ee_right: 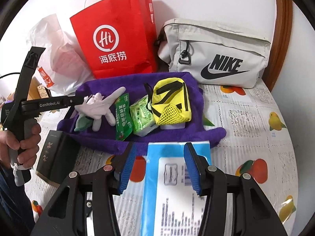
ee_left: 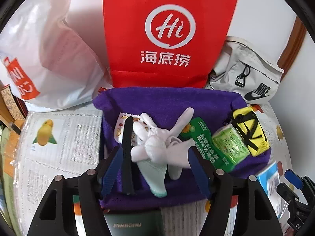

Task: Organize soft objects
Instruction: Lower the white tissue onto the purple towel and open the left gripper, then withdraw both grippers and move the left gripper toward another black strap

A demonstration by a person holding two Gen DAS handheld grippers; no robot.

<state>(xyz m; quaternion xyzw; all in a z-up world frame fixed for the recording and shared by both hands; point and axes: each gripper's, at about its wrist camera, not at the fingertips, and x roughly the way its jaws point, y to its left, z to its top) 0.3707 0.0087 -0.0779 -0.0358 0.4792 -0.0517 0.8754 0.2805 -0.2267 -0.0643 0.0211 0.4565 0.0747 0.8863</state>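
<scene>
White wall stands behind the desk (ee_right: 256, 122), which carries a cloth printed with fruit. Against the wall lean a white plastic bag (ee_left: 45, 59), a red paper bag (ee_right: 116, 39) and a grey Nike pouch (ee_right: 216, 53).

Before them lies a purple towel (ee_right: 177, 135), spread flat, with its long side running left to right. On it rest the soft things. The white glove (ee_left: 157, 145) lies at the left part of the towel; its pale green cuff points toward the near edge and its fingers spread toward the far side, so its long axis goes from near to far. Right of it are a green packet (ee_right: 123, 118), then a green tissue pack (ee_right: 142, 116), then a yellow pouch (ee_right: 171, 102) with black straps, each touching the next. A black strap (ee_left: 127, 153) lies left of the glove, also near to far, over a small fruit-printed packet (ee_left: 120, 127).

The left tongs (ee_left: 157, 169) are wide open, low over the towel, with one finger at each side of the glove's cuff; I cannot tell if they touch it. The left hand (ee_right: 23, 145) grips the handle, and the tool reaches level from the left.

The right tongs (ee_right: 160, 167) are also wide open and hold nothing; they hover over a blue and white package (ee_right: 177, 196) at the near edge of the towel. A dark box (ee_right: 57, 157) stands beside it at the left.
</scene>
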